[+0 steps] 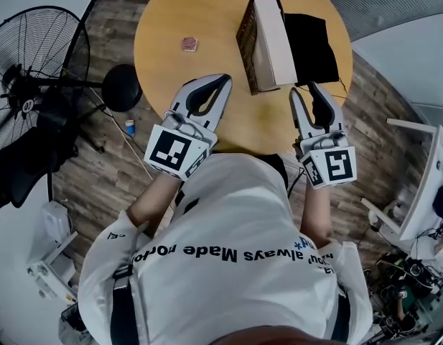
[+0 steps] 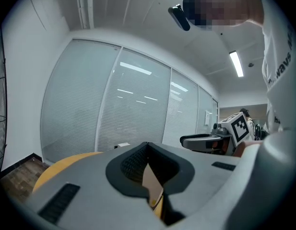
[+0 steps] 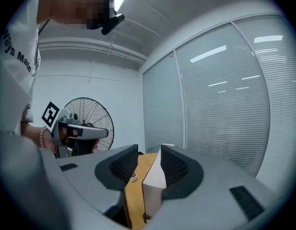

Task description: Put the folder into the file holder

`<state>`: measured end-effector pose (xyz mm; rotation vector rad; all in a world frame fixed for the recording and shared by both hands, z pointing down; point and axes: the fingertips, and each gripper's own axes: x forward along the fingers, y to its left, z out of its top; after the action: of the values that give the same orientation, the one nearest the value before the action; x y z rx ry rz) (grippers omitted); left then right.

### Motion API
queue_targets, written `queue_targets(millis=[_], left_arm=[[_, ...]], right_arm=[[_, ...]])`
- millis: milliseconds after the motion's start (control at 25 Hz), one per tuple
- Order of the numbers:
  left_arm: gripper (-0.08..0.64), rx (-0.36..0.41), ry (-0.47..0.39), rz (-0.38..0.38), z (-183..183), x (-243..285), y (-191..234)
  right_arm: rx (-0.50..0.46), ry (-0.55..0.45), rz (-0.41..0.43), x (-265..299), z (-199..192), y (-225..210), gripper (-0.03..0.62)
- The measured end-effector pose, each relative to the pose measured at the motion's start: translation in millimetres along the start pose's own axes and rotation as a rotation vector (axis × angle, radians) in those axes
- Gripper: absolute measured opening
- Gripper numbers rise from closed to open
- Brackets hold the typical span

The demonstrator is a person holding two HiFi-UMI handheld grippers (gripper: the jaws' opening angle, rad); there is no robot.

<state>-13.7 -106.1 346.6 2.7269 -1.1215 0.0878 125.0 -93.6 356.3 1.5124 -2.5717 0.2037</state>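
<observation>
Folder: thick, beige on top, dark patterned flank, standing on edge at upper centre of the head view, on the round yellow table. Black file holder touches its right side. I judge the folder is in it or hard against it, but from above I can't tell which.

Right gripper, centre right, just below the folder's near end: jaws part open with a clear gap, pads pressing on nothing. Its own view shows the beige end through that gap, beyond the tips and not pinched. I read this as a hand clear of the load, the folder standing by its own support.

Left gripper, left of centre, near the folder's near corner: tips together, nothing held. A tan sliver shows through the hollow behind the tips. Probably kept shut and aside to leave the other hand room, or ready to nudge.

Small pink item, upper left of the tabletop, well apart, likely not involved.
</observation>
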Motion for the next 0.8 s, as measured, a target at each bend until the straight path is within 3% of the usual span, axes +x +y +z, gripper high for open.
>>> queue_targets(millis=[560,800], left_arm=[[0.024,-0.008,-0.027,-0.015,17.1,-1.7,-8.6],[0.024,-0.003,-0.035,-0.017,22.0,-4.6,-8.3]], right_arm=[[-0.055,-0.031,0.049,-22.7,38.9,17.1,0.081],[-0.062,-0.040,0.052,-23.0,45.2,21.1,0.072]])
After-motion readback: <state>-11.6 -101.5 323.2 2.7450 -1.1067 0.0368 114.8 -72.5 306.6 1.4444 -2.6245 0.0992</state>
